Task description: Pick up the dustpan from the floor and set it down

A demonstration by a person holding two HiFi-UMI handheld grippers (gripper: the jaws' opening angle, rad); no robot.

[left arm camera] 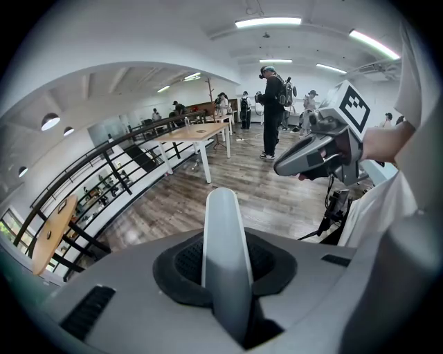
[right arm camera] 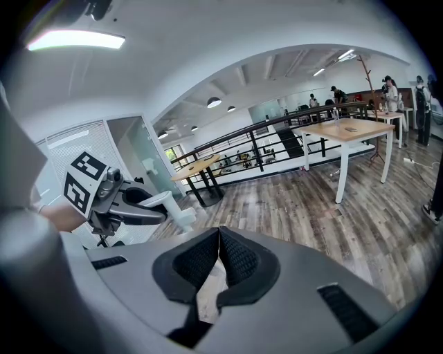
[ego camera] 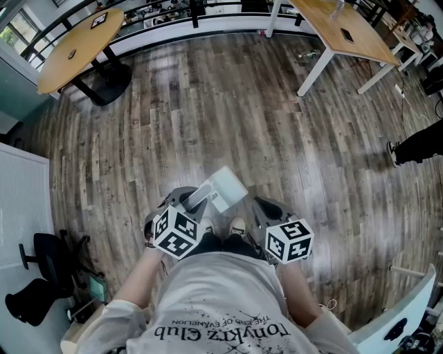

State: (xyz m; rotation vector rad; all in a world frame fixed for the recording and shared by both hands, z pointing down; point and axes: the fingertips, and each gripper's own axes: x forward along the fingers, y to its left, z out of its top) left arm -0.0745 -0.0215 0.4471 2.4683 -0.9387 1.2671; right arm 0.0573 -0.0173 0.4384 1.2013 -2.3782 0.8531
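Note:
The pale grey dustpan (ego camera: 223, 187) hangs above the wooden floor (ego camera: 208, 104), just in front of the person's feet. Its handle (left arm camera: 225, 263) runs up between the dark pads of my left gripper (ego camera: 190, 201), which is shut on it. In the right gripper view the left gripper (right arm camera: 114, 200) shows at the left with the dustpan (right arm camera: 172, 209) sticking out of it. My right gripper (ego camera: 267, 207) is beside it to the right, apart from the dustpan. Its pads (right arm camera: 232, 256) meet at their tips with nothing between them.
A round wooden table (ego camera: 79, 45) stands at the far left and a white-legged table (ego camera: 349, 38) at the far right. A black office chair (ego camera: 45, 269) is at the near left. A person's shoe and leg (ego camera: 415, 148) show at the right edge. A railing (ego camera: 201, 8) runs along the far side.

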